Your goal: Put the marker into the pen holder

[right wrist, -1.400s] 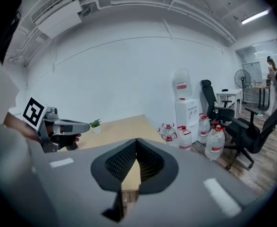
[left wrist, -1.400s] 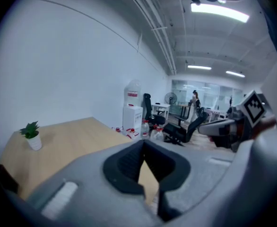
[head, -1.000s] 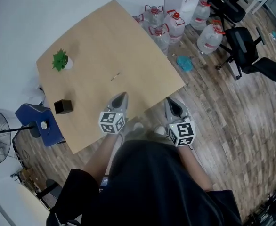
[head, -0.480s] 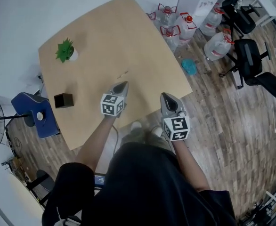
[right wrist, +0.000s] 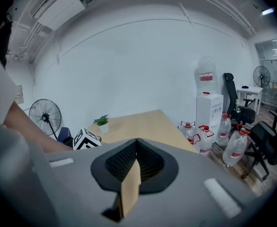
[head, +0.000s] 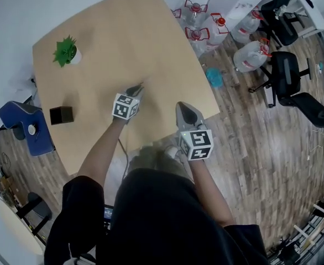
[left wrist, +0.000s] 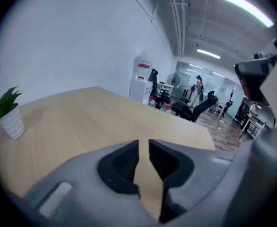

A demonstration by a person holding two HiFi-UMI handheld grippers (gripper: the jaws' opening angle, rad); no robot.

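On a pale wooden worktop [head: 112, 43], a black open-topped pen holder [head: 61, 115] is seen near the 9 o'clock edge, its inside too dark to be read. The marker [head: 142, 84] is seen lying mid-worktop, just past the left gripper [head: 135, 89], whose fingers have just been parted, with nothing between them. Bare wood is spread all around. The right gripper [head: 180, 105] is held over the 4 o'clock edge, fingers clenched on nothing. Both arms are stretched forward.
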